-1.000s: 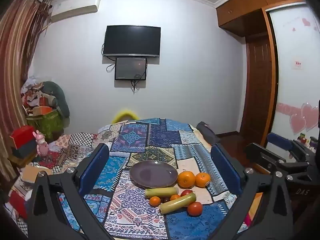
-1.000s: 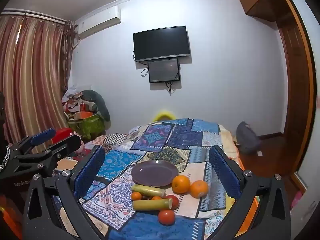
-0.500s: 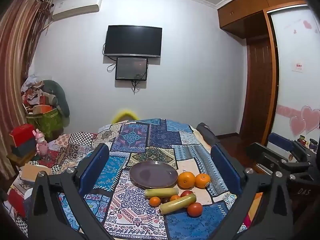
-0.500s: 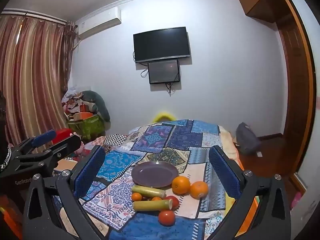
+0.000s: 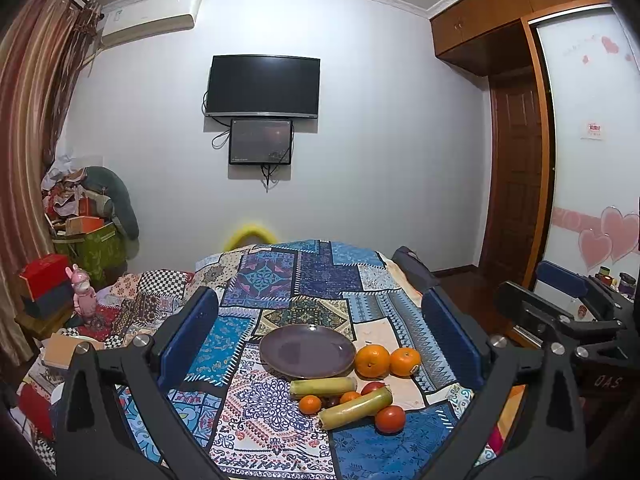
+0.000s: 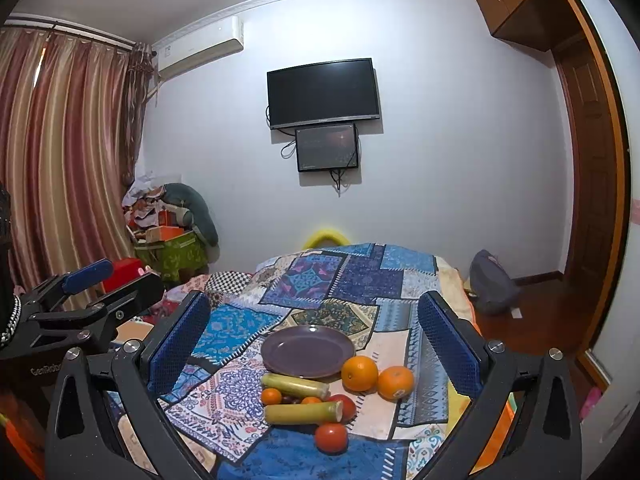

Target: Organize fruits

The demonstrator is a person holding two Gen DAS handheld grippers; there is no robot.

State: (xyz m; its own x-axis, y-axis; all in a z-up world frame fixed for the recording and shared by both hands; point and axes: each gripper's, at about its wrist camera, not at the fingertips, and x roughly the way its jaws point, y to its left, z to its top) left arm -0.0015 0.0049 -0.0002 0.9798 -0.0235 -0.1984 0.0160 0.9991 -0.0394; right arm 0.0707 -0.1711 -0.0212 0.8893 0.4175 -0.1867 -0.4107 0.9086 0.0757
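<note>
An empty purple plate (image 5: 307, 350) (image 6: 308, 350) sits on the patchwork cloth of the table. Right of it lie two oranges (image 5: 372, 360) (image 6: 359, 373). In front lie two yellow-green stalk pieces (image 5: 355, 401) (image 6: 303, 413), small tangerines (image 5: 310, 404) (image 6: 271, 396) and red tomatoes (image 5: 389, 418) (image 6: 331, 437). My left gripper (image 5: 320, 344) is open and empty, held above and short of the fruit. My right gripper (image 6: 312, 344) is open and empty too. Each gripper shows at the edge of the other's view.
The patchwork-covered table (image 5: 280, 280) fills the middle. A cluttered green box (image 6: 172, 256) and red box (image 5: 44, 276) stand at the left by the curtains. A dark bag (image 6: 494, 284) lies on the floor at right, near the wooden door (image 5: 516, 184).
Both grippers have held nearly still, with only a slight drift of the views. The fruit and plate have not moved.
</note>
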